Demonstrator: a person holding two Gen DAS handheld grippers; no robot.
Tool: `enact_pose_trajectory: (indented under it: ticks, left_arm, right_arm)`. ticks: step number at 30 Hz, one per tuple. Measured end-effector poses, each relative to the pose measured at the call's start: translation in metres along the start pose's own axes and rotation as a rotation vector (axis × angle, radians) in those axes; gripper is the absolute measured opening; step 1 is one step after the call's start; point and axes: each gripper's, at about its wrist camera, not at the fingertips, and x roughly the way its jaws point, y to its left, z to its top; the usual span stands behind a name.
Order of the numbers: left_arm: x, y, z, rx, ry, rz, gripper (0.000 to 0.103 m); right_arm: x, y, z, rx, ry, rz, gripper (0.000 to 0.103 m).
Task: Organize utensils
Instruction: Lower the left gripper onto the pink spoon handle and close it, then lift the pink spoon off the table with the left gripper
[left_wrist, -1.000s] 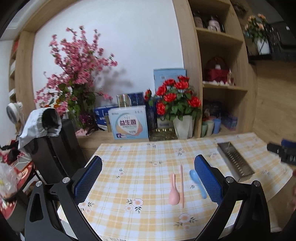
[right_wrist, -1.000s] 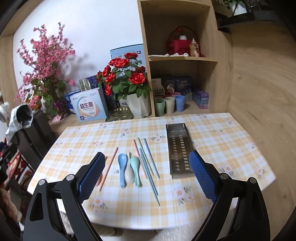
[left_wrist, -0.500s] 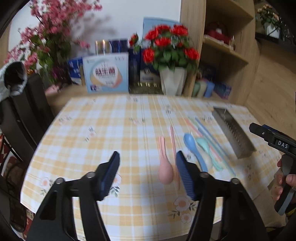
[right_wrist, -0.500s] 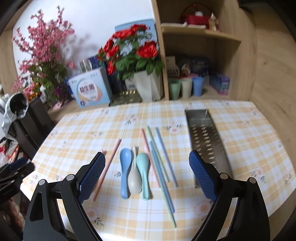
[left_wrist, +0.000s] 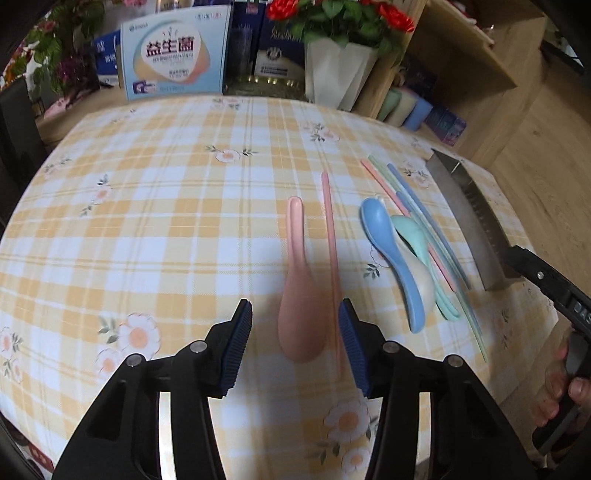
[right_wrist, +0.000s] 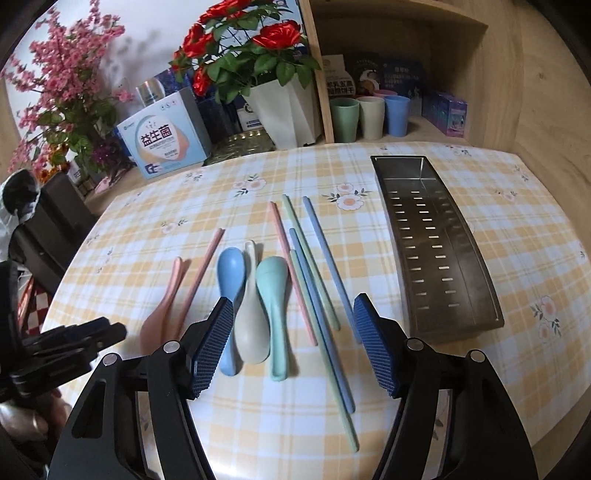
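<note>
A pink spoon (left_wrist: 299, 291) and a pink chopstick (left_wrist: 330, 236) lie on the checked tablecloth, between the open fingers of my left gripper (left_wrist: 295, 343), which is low over the spoon's bowl. A blue spoon (right_wrist: 229, 284), a cream spoon (right_wrist: 250, 314) and a mint spoon (right_wrist: 274, 299) lie side by side, with several pink, green and blue chopsticks (right_wrist: 314, 280) to their right. My right gripper (right_wrist: 293, 347) is open just above and in front of these. A perforated steel tray (right_wrist: 436, 251) lies empty at the right.
A white vase of red roses (right_wrist: 284, 110), a blue-and-white box (right_wrist: 162, 140) and pink blossoms (right_wrist: 62, 85) stand behind the table. Three cups (right_wrist: 369, 116) sit on a low wooden shelf. A black chair (right_wrist: 48, 221) stands at the left.
Both grippers have come down and forward close over the table. The left gripper has narrowed and now brackets the pink spoon's bowl. The right gripper has narrowed over the three spoons.
</note>
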Motion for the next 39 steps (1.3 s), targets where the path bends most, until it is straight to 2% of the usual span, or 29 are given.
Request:
enact_pose_trajectory:
  ticks: [4, 8, 14, 21, 23, 26, 35, 39]
  left_arm:
    - [0.018, -0.003, 0.007, -0.006, 0.044, -0.017, 0.046]
    - [0.033, 0.003, 0.013, -0.053, 0.094, -0.015, 0.036]
    - [0.047, 0.012, 0.017, -0.109, 0.164, -0.045, 0.036]
    - [0.051, 0.007, 0.022, -0.084, 0.179, -0.023, 0.036]
    - [0.052, 0.008, 0.022, -0.088, 0.179, -0.025, 0.030]
    - [0.051, 0.008, 0.022, -0.093, 0.180, -0.028, 0.029]
    - [0.042, 0.013, 0.035, -0.033, 0.138, 0.101, 0.020]
    - [0.039, 0.004, 0.038, 0.010, 0.138, 0.082, 0.013]
  right_arm:
    - [0.011, -0.003, 0.008, 0.001, 0.023, 0.008, 0.065]
    - [0.019, -0.003, 0.016, 0.008, 0.041, 0.016, 0.065]
    - [0.027, -0.006, 0.028, 0.027, 0.049, 0.034, 0.065]
    - [0.033, -0.013, 0.035, 0.050, 0.069, 0.045, 0.065]
    - [0.034, -0.014, 0.037, 0.055, 0.069, 0.047, 0.065]
    - [0.034, -0.016, 0.040, 0.061, 0.066, 0.049, 0.065]
    - [0.033, -0.020, 0.044, 0.073, 0.062, 0.053, 0.065]
    - [0.034, -0.021, 0.044, 0.076, 0.062, 0.059, 0.065]
